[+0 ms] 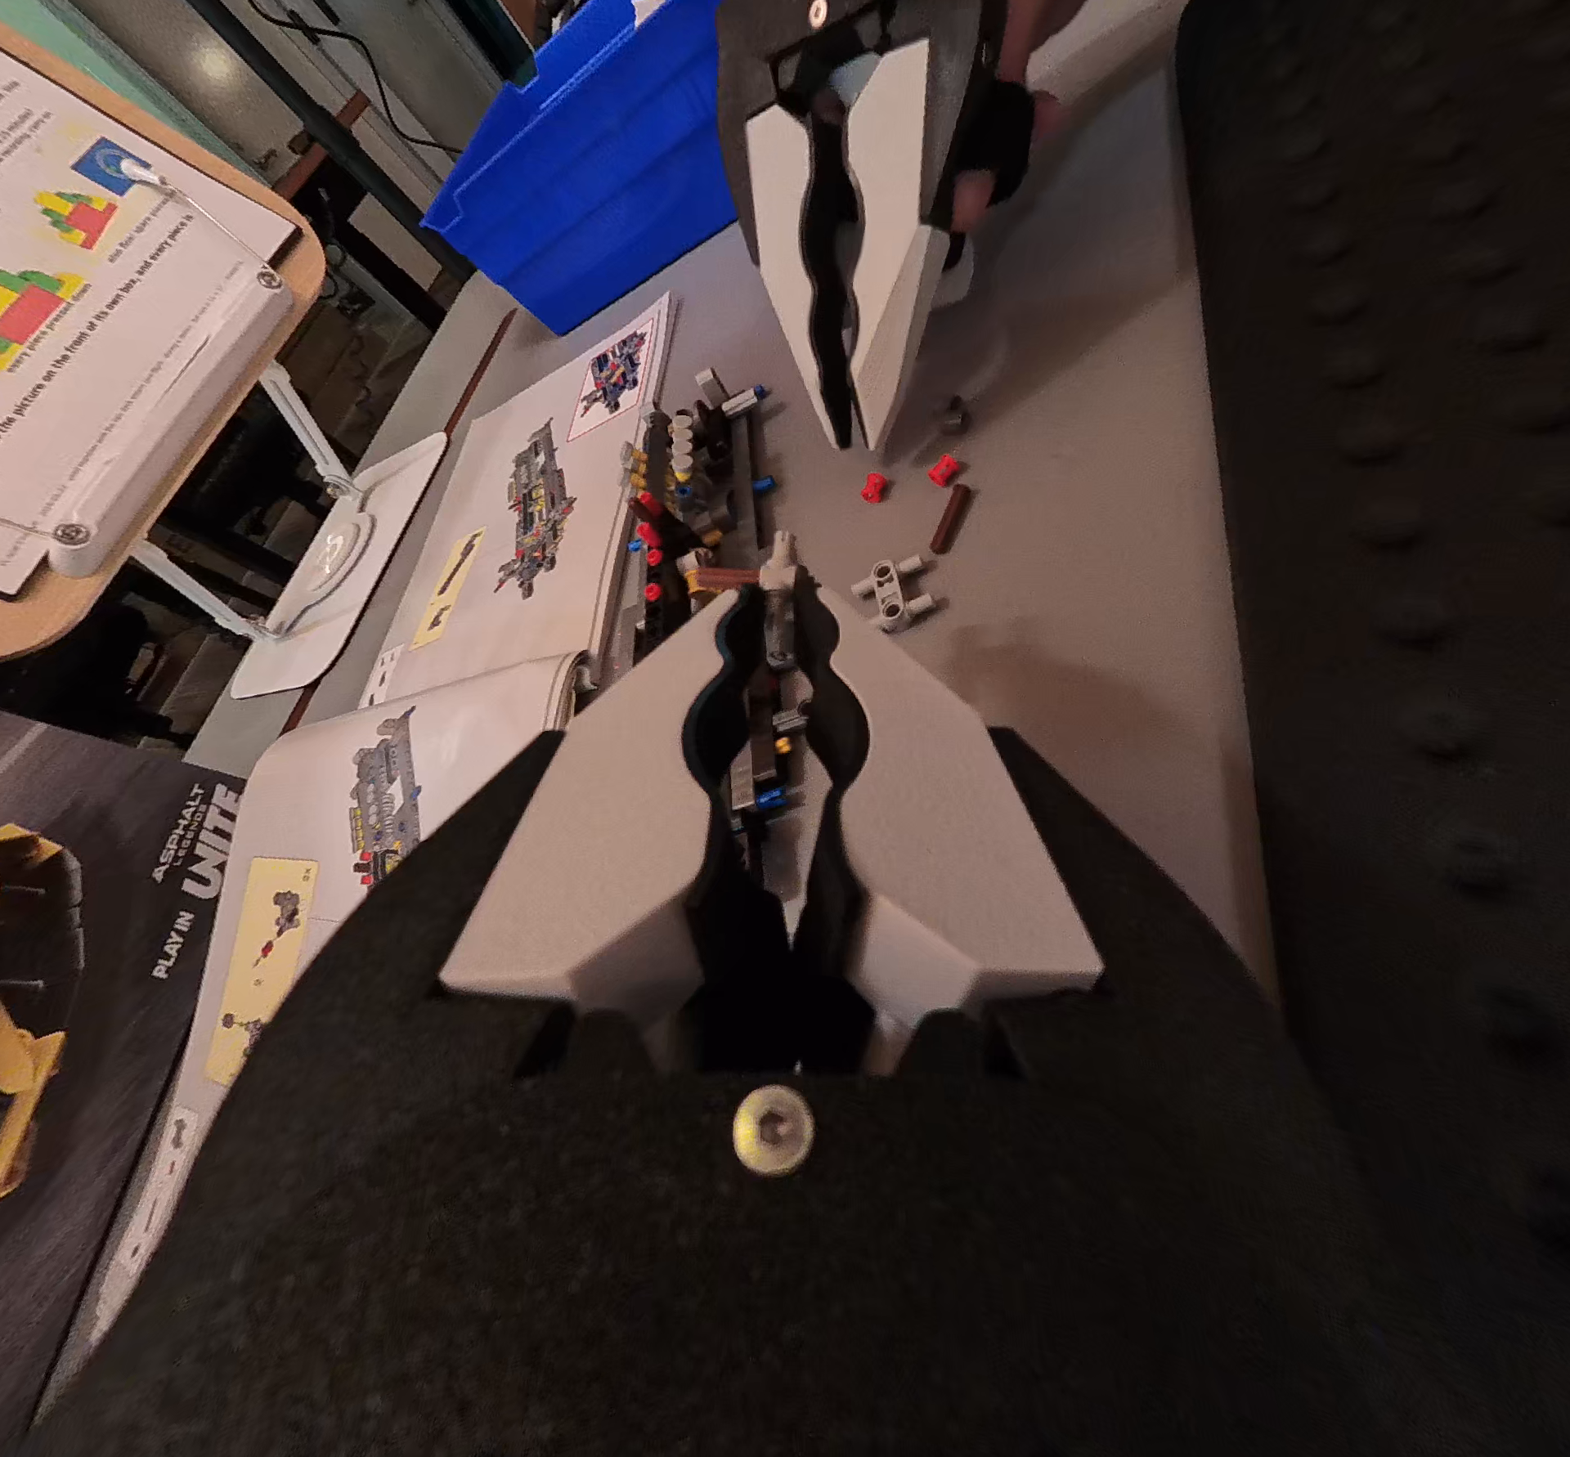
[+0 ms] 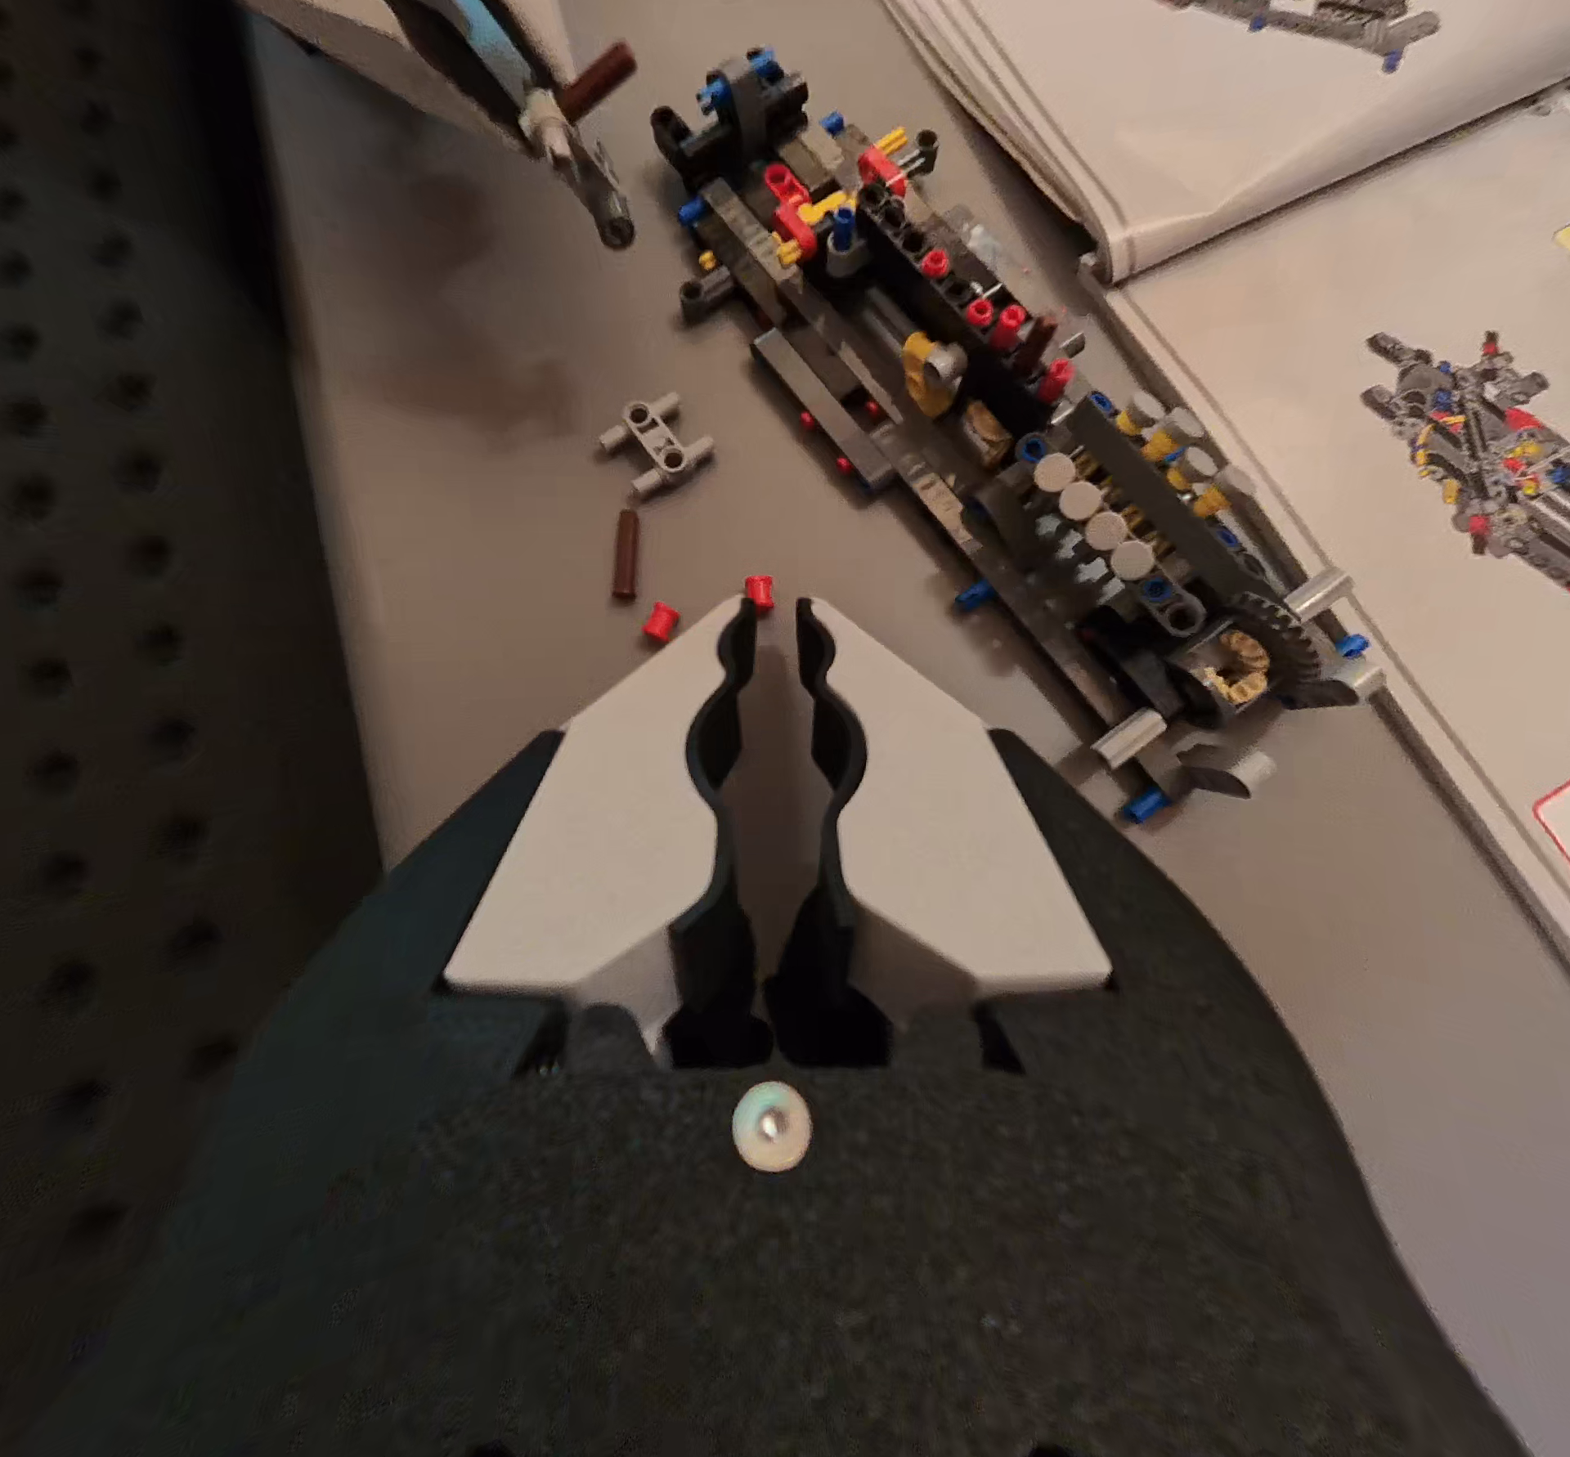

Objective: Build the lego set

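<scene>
My left gripper (image 1: 777,607) is shut on a small grey lego assembly (image 1: 783,560) with a brown axle (image 1: 722,577) sticking out sideways. It holds it above the long grey lego chassis (image 1: 705,482). In the right wrist view that assembly (image 2: 586,167) hangs from the left gripper (image 2: 544,116), left of the chassis (image 2: 977,439). My right gripper (image 2: 775,609) is open by a narrow gap and empty. It hovers low over the table, with a red bush (image 2: 759,592) just beyond its left tip. It also shows in the left wrist view (image 1: 849,435).
Loose on the grey table lie a grey pin connector (image 2: 654,448), a brown axle (image 2: 626,554) and a second red bush (image 2: 660,622). An open instruction booklet (image 2: 1189,99) lies beyond the chassis. A black studded mat (image 2: 110,482) borders the table. A blue bin (image 1: 595,167) stands at the back. The left gripper's tips are roughly 10 cm from the right gripper's. The right tips stand about 5 cm off the grey pin connector (image 2: 654,448). The left camera catches it too, in the left wrist view (image 1: 894,588).
</scene>
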A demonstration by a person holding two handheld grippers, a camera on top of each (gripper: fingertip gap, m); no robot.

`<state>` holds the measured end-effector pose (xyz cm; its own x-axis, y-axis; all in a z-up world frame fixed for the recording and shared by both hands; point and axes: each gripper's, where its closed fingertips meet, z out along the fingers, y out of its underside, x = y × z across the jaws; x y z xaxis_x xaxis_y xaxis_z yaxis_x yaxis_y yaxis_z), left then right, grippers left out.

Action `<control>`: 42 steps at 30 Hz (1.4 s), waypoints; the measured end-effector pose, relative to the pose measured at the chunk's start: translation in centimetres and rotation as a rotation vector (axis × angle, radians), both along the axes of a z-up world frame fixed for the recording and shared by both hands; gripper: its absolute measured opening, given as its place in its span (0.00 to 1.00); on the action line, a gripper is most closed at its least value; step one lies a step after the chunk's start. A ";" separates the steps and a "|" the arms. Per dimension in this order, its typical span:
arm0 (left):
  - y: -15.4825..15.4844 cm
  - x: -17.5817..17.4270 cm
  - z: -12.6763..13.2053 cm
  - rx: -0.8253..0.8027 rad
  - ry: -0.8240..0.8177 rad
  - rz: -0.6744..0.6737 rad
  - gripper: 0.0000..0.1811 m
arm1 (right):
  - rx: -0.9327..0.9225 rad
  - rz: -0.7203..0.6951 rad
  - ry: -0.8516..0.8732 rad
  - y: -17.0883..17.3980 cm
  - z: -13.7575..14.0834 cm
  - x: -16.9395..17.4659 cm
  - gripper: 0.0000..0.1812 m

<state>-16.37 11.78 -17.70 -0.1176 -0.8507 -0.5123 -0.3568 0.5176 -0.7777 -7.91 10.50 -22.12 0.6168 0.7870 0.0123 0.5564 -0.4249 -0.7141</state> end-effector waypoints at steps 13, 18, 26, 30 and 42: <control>-0.1 -0.1 0.2 -0.005 -0.007 -0.002 0.03 | -0.062 0.062 -0.024 0.1 -0.8 -0.5 0.05; 0.1 -0.2 0.2 -0.028 -0.005 0.001 0.03 | -0.058 0.084 -0.064 0.2 -1.3 -0.8 0.05; 0.5 -0.2 0.1 -0.040 -0.001 0.009 0.03 | -0.058 0.066 0.008 0.8 -0.7 -1.3 0.03; 1.0 -0.2 0.5 -0.026 -0.022 0.030 0.03 | -0.037 -0.006 0.331 2.5 3.2 -3.7 0.03; 2.0 -0.4 2.5 0.008 -0.106 0.079 0.03 | -0.384 -0.088 1.290 5.9 11.3 -7.0 0.03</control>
<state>-16.72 13.76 -15.21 0.0050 -0.8509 -0.5253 -0.3132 0.4975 -0.8089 -14.94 16.39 -10.86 0.0691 0.5670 -0.8208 -0.4556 -0.7140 -0.5316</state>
